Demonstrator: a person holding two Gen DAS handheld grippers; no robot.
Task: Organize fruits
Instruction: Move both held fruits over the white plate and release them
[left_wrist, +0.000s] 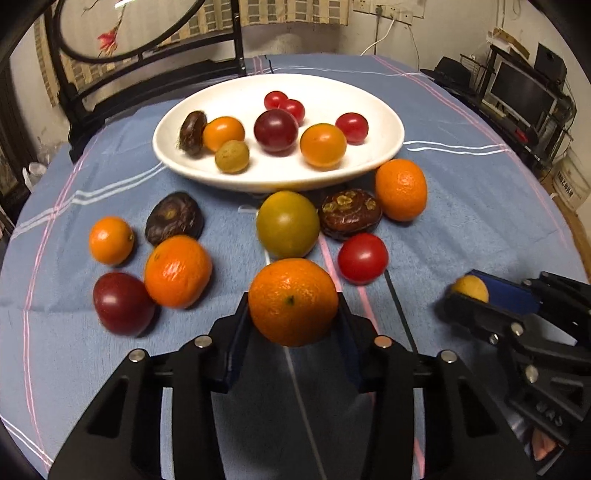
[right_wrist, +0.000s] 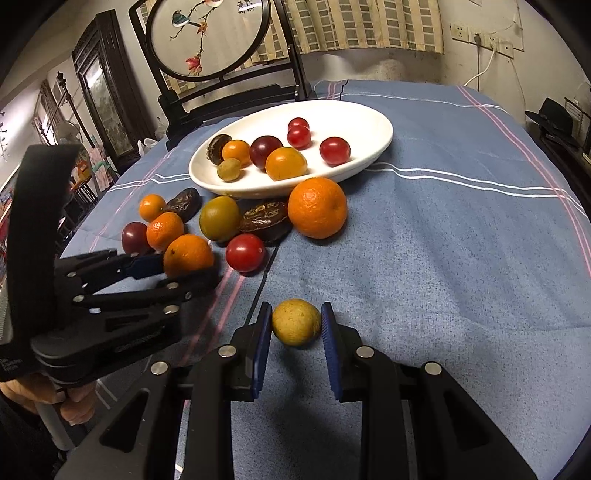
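The left gripper (left_wrist: 293, 314) holds a mandarin orange (left_wrist: 293, 302) between its blue-padded fingers, both pads pressed to the fruit's sides, and the fruit seems to sit slightly above the blue tablecloth (left_wrist: 461, 229). In the right wrist view the same gripper (right_wrist: 188, 264) shows from the side, clamped on that mandarin (right_wrist: 188, 255) at the near edge of the loose fruit.

The right gripper (right_wrist: 296, 326) brackets a small yellow fruit (right_wrist: 296, 322), perhaps a kumquat or loquat. Its left pad touches the fruit; at the right pad the view is too poor to tell contact from a thin gap, so I cannot say whether it grips. From the left wrist camera the yellow fruit (left_wrist: 471, 288) sits at the tip of that gripper (left_wrist: 465, 295), well to the right of the other fruit.

Ahead of both grippers stands a white oval bowl (left_wrist: 376, 155) holding cherry tomatoes, two small oranges, a dark red plum, a greenish fruit and a dark brown one. Between bowl and grippers lie loose fruit: a green-yellow tomato (left_wrist: 287, 224), a red tomato (left_wrist: 362, 259), another mandarin (left_wrist: 401, 189), a brown patterned fruit (left_wrist: 350, 213) and several more to the left.
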